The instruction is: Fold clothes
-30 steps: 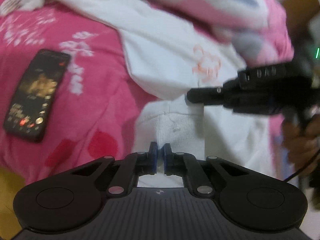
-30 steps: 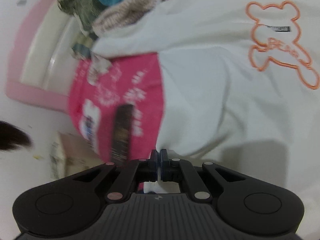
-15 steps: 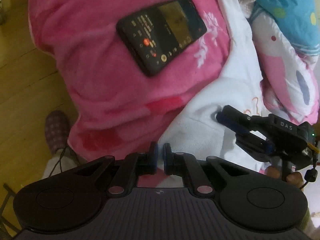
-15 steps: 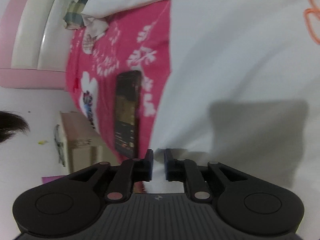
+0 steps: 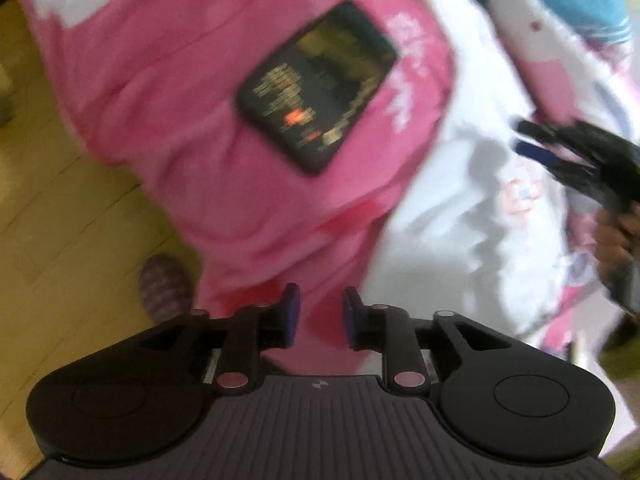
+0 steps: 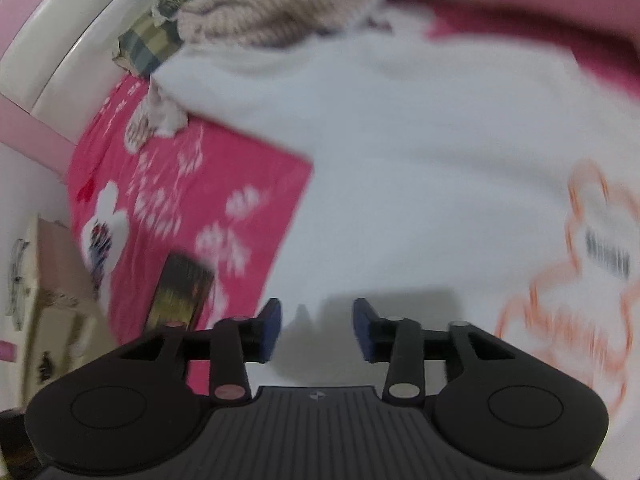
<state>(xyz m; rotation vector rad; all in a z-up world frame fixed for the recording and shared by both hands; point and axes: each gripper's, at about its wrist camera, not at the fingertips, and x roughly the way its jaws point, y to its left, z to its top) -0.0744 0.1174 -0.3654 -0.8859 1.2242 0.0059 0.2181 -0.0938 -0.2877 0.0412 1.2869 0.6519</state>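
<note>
A white sweatshirt (image 6: 400, 160) with an orange bear outline (image 6: 580, 280) lies spread on a pink blanket (image 6: 180, 208). In the left wrist view the same sweatshirt (image 5: 472, 208) lies to the right, over the blanket (image 5: 180, 112). My left gripper (image 5: 318, 316) stands open above the blanket's front edge, with nothing between its fingers. My right gripper (image 6: 316, 328) is open just above the white cloth, empty. The right gripper (image 5: 560, 148) also shows at the right edge of the left wrist view, held by a hand (image 5: 616, 240).
A black phone (image 5: 316, 96) with a lit screen lies on the blanket; it also appears as a phone (image 6: 180, 292) in the right wrist view. A slippered foot (image 5: 164, 288) stands on the yellow wood floor (image 5: 60, 240). Piled clothes (image 6: 272, 12) and a white-and-pink headboard (image 6: 68, 52) lie beyond.
Both grippers were shut on the white cloth a second ago and have opened and let go. The left gripper has swung away over the blanket's edge; both views are motion-blurred.
</note>
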